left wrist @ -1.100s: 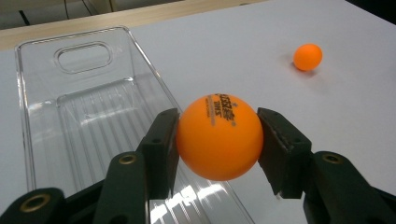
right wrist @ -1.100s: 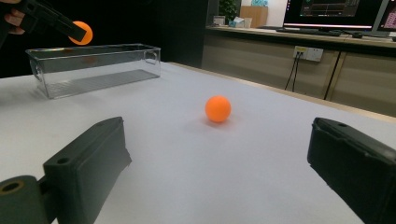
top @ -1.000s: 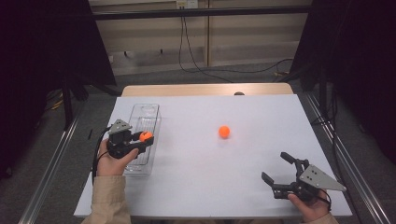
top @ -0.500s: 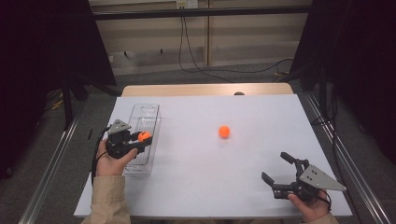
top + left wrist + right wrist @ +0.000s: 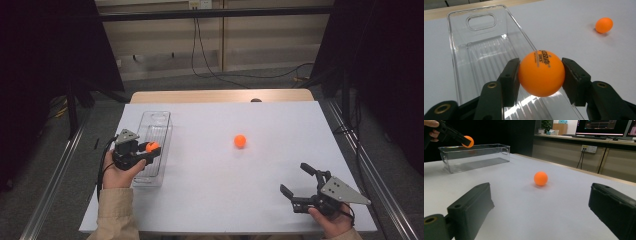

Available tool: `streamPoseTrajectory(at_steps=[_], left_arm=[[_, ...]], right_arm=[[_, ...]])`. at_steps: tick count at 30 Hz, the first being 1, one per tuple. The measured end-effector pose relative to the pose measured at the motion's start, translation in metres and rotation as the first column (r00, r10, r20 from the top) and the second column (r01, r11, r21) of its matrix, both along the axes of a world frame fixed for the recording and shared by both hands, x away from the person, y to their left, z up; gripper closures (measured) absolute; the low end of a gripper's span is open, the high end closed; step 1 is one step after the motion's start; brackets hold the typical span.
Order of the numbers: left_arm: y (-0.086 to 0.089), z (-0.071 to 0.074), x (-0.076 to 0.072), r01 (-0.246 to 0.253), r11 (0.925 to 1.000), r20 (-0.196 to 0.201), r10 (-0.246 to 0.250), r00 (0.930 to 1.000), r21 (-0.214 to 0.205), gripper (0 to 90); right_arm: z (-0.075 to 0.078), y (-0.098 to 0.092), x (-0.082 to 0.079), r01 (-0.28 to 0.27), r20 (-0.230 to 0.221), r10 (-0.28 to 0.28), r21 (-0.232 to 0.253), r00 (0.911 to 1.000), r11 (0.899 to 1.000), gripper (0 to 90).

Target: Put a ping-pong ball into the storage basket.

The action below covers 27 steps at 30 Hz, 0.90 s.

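Orange ball (image 5: 541,73) sits clamped between the left tool's (image 5: 150,151) pads above the clear bin (image 5: 161,121); right tool (image 5: 298,180) gapes empty.

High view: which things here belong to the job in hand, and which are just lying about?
In the job:
- held ball in left gripper
- clear bin
- loose ball on the table
- right gripper, open

Lying about:
- wall cables
- monitor

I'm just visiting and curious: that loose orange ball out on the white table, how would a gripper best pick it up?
Across its widest middle. The loose ball is round and sits free on the table, so any side works. The open right gripper already faces it; coming in low and level, one jaw on each side, suits it best.
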<state>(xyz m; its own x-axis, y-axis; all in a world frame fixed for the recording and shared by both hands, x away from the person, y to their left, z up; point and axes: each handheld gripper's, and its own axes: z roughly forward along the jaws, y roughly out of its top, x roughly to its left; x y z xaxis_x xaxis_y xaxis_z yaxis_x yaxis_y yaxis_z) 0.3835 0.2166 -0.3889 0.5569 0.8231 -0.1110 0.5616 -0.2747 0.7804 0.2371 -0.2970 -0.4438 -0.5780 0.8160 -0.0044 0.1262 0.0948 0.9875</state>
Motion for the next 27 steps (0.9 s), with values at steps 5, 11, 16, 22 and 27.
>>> streamPoseTrajectory(at_steps=[5,11,16,22,27], left_arm=[[0.002,-0.003,0.001,-0.01,1.0,-0.003,0.01,0.9999,-0.001,50.8],[0.004,-0.002,0.001,-0.03,0.9995,0.015,0.03,0.9994,-0.004,45.2],[0.001,-0.001,0.0,-0.034,0.9992,0.023,0.035,0.9991,-0.021,35.8],[-0.002,0.001,0.0,-0.031,0.9988,0.026,0.032,0.9991,-0.038,31.2],[-0.007,0.004,-0.002,-0.006,0.9986,0.032,0.008,0.9995,-0.052,29.4]], right_arm=[[0.0,0.0,0.0,0.0,0.0,0.0,-0.002,1.0,1.0,4.1],[0.0,0.001,0.0,0.001,0.0,-0.001,0.001,1.0,1.0,4.1],[0.0,0.0,0.0,0.0,-0.001,0.0,-0.002,1.0,1.0,4.1],[0.0,0.0,0.0,0.0,0.0,0.0,-0.003,1.0,1.0,4.2],[0.0,0.0,0.0,-0.001,-0.001,0.001,-0.003,1.0,1.0,4.2]])
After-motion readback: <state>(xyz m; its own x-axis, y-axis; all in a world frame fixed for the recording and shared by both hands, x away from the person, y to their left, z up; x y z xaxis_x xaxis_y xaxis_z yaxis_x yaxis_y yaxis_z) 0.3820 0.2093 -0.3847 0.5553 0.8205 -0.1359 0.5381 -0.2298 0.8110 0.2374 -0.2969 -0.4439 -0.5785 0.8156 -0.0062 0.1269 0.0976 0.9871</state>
